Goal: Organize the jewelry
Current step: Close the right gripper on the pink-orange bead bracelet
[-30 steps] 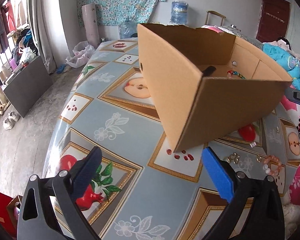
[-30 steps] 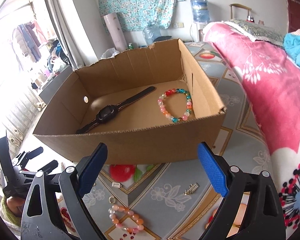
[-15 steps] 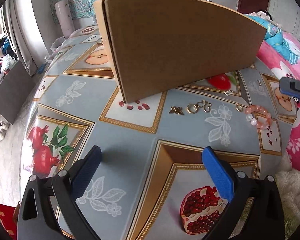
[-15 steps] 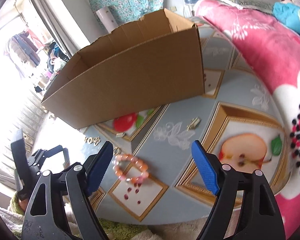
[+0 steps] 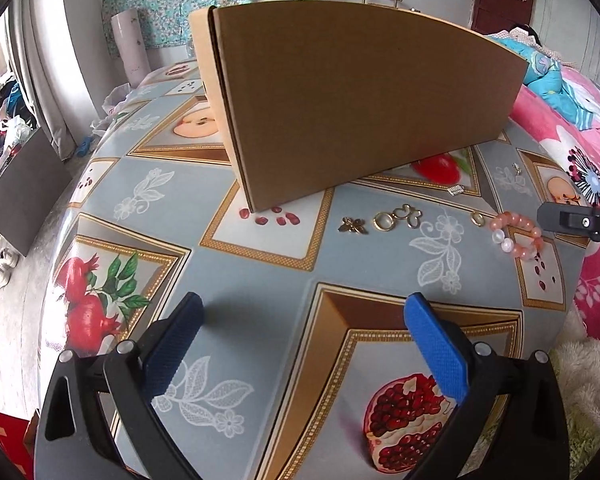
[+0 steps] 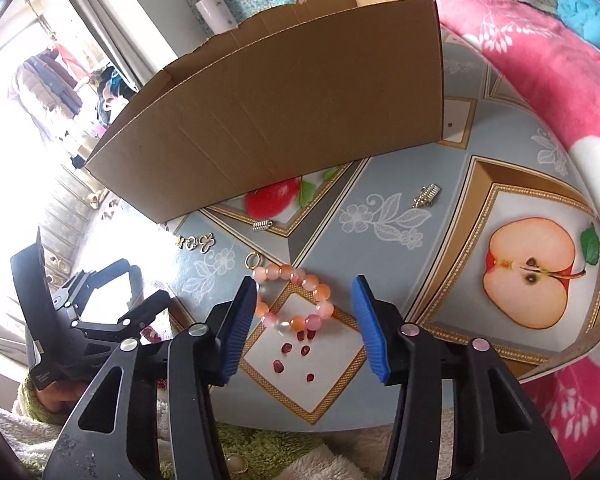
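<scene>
A pink and white bead bracelet (image 6: pixel 296 300) lies on the patterned table, also in the left wrist view (image 5: pixel 516 234). My right gripper (image 6: pixel 304 316) is open, low over the table, its blue fingers on either side of the bracelet. My left gripper (image 5: pixel 300 344) is open and empty above the table's near part. A cardboard box (image 5: pixel 360 104) stands behind the loose pieces; its inside is hidden. Gold charms (image 5: pixel 396 218), a gold ring (image 6: pixel 253 259) and small silver clasps (image 6: pixel 427 196) lie between box and bracelet.
The round table (image 5: pixel 260 280) has a fruit-print cloth. A pink flowered blanket (image 6: pixel 540 72) lies to the right of the table. A fluffy white and green cover (image 6: pixel 260 452) is at the near edge. The left gripper's body (image 6: pixel 80 320) shows at the right view's left.
Both grippers have dropped from above the box to table level in front of it. My right gripper has moved in until its fingers flank the pink bracelet.
</scene>
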